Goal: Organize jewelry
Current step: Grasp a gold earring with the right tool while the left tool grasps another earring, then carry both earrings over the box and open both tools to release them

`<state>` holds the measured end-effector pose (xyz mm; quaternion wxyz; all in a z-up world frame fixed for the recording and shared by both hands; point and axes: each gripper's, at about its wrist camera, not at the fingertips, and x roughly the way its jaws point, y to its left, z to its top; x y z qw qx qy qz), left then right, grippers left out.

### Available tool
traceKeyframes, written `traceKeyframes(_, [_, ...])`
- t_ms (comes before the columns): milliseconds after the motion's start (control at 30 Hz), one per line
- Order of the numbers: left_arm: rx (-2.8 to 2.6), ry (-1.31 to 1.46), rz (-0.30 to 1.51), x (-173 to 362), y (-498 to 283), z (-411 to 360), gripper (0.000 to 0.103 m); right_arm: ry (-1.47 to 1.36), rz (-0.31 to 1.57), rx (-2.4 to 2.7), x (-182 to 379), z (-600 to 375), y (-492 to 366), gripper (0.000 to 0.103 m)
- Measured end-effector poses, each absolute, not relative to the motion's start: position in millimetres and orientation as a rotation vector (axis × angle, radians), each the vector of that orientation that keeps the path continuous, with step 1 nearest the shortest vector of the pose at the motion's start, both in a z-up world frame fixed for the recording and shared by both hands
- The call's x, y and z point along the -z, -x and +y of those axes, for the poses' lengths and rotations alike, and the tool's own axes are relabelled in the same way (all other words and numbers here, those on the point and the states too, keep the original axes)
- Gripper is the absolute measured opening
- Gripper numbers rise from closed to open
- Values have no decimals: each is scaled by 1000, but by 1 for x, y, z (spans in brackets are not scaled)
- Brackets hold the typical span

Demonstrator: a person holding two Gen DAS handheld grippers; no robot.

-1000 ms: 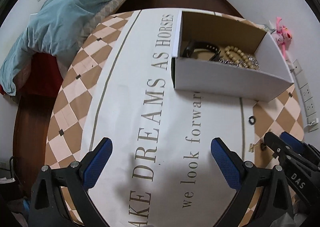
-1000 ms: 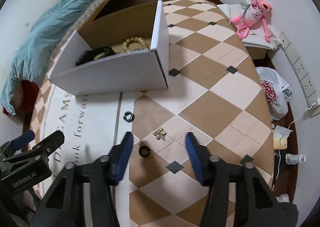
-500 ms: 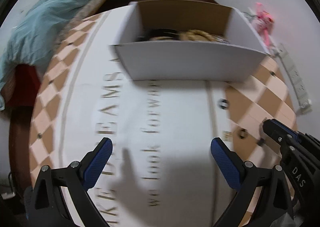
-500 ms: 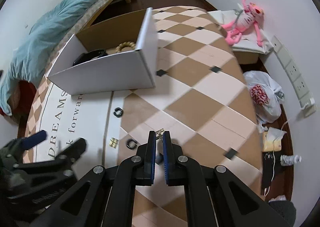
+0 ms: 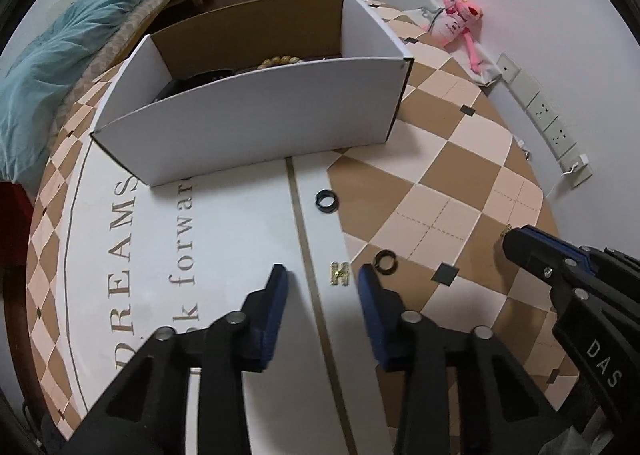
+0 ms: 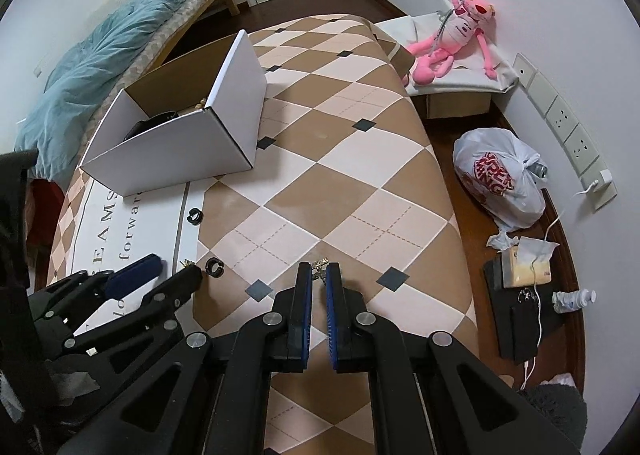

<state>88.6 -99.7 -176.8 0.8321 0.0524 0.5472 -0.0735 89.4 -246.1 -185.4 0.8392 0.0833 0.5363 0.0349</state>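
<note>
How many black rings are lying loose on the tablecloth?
2: one black ring near the white box, another right of the left gripper. More may be hidden inside the box.

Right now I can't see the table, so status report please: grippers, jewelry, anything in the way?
Right hand-held gripper shut on gold earring. Left hand-held gripper closing around second gold earring, pads not touching. Two black rings loose. Box path open.

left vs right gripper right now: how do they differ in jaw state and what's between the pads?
The left gripper has just been closing, but its jaws stand apart around a small gold H-shaped piece lying on the table, pads clear of it. The right gripper is shut on a small gold piece, pinched at its tips and lifted off the cloth. Both have blue pads and point steeply down at the checked tablecloth.
</note>
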Motion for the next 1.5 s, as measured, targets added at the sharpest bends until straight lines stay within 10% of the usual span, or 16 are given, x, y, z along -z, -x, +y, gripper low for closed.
traceKeyframes(267, [179,-108,1147,177,-93,-101,6,-189,1132,-69,185,-249,-89,7])
traceKeyframes(867, [183,139,997,69,-123,-19,6,-267,1004,-253,101,-214,-124,7])
traceKeyframes(1500, [99,191,1158,75,-240,9,13,-221,1248,-314,123,-169,-281,17])
